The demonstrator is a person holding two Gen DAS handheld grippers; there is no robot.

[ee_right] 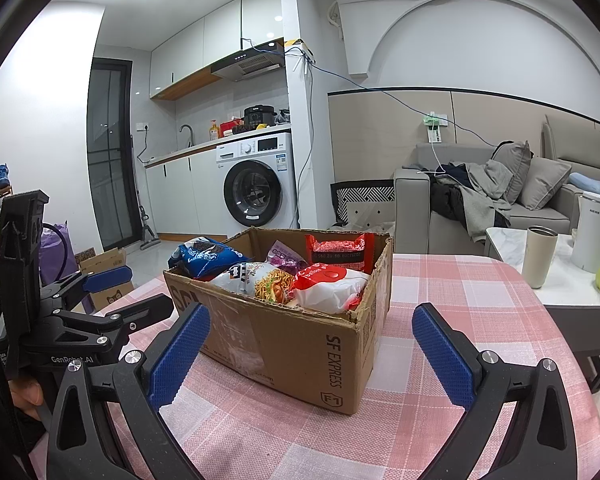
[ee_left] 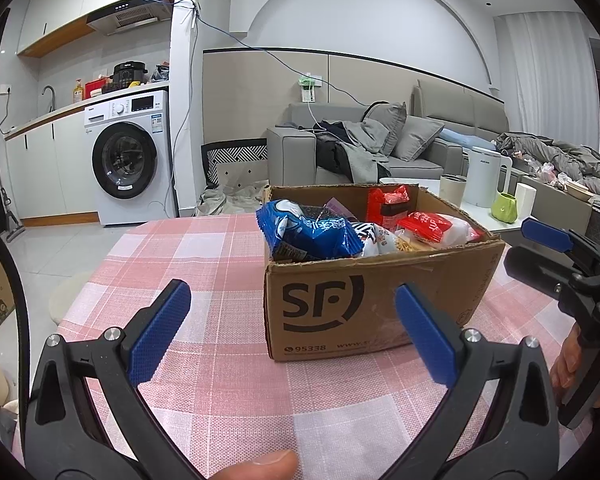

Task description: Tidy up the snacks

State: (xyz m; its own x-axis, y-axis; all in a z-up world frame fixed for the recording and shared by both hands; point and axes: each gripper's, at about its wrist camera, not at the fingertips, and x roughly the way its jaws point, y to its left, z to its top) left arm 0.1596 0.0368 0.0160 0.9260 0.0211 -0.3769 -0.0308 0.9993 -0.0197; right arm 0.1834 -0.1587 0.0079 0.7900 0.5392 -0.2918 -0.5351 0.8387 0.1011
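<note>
the box (ee_right: 300, 344) is matt brown cardboard, torn rough along its rim, and it sits on a woven pink checked cloth (ee_left: 203, 360). inside, the blue snack bag (ee_left: 308, 232) and red-and-white packet (ee_right: 328, 286) are glossy crinkled plastic film. the left gripper (ee_left: 291, 332) has matt black plastic arms, blue knurled pads (ee_left: 159, 332) and shiny metal screws.

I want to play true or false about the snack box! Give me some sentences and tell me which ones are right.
1. The cardboard box sits on a pink checked tablecloth. True.
2. The box is empty. False: snack packets fill it, like the blue packet.
3. The left gripper is open and holds nothing. True.
4. The right gripper is squeezing a red packet. False: it is open, and the red packet stands in the box.
5. The washing machine door is wide open. False: it is closed.
</note>
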